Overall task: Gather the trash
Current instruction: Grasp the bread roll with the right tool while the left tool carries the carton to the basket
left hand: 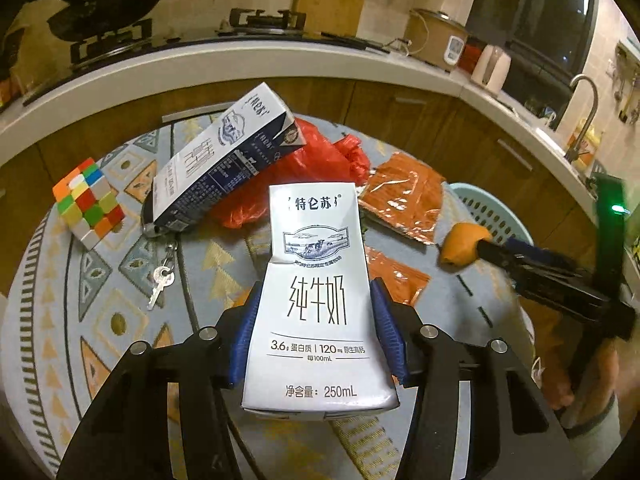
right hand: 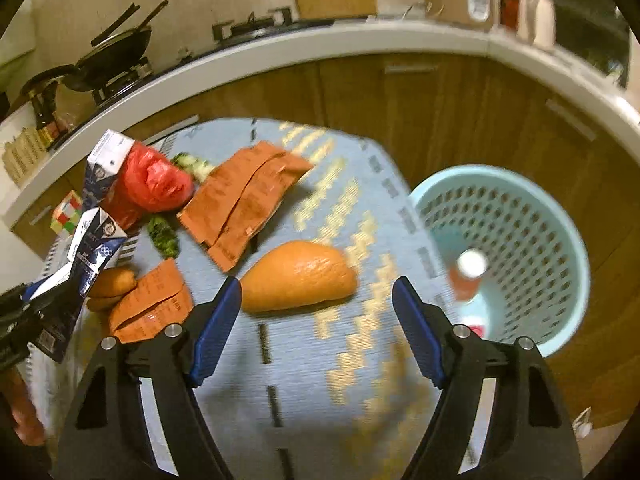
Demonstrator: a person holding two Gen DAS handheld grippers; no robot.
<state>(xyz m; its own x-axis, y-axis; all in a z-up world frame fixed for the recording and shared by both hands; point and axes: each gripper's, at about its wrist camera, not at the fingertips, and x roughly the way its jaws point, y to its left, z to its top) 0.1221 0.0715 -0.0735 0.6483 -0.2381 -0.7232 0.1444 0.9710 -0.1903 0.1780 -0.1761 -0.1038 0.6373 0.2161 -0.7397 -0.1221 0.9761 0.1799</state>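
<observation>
My left gripper (left hand: 318, 320) is shut on a white 250 mL milk carton (left hand: 316, 292), held above the patterned table; it also shows in the right wrist view (right hand: 86, 256). A second milk carton (left hand: 224, 160) leans on a red plastic bag (left hand: 304, 164). Orange wrappers (left hand: 404, 200) lie beside them. My right gripper (right hand: 316, 320) is open, its jaws wide apart just short of an orange peel (right hand: 300, 280) on the table. A light blue perforated basket (right hand: 520, 248) stands off the table's right edge with a small bottle (right hand: 468, 276) inside.
A Rubik's cube (left hand: 90, 202) and a key (left hand: 160, 286) lie at the table's left. Green scraps (right hand: 164, 234) lie by the red bag. More orange peel (right hand: 112, 284) and a wrapper (right hand: 152, 304) lie at the near left. A kitchen counter (right hand: 360, 40) with stove and rice cooker curves behind.
</observation>
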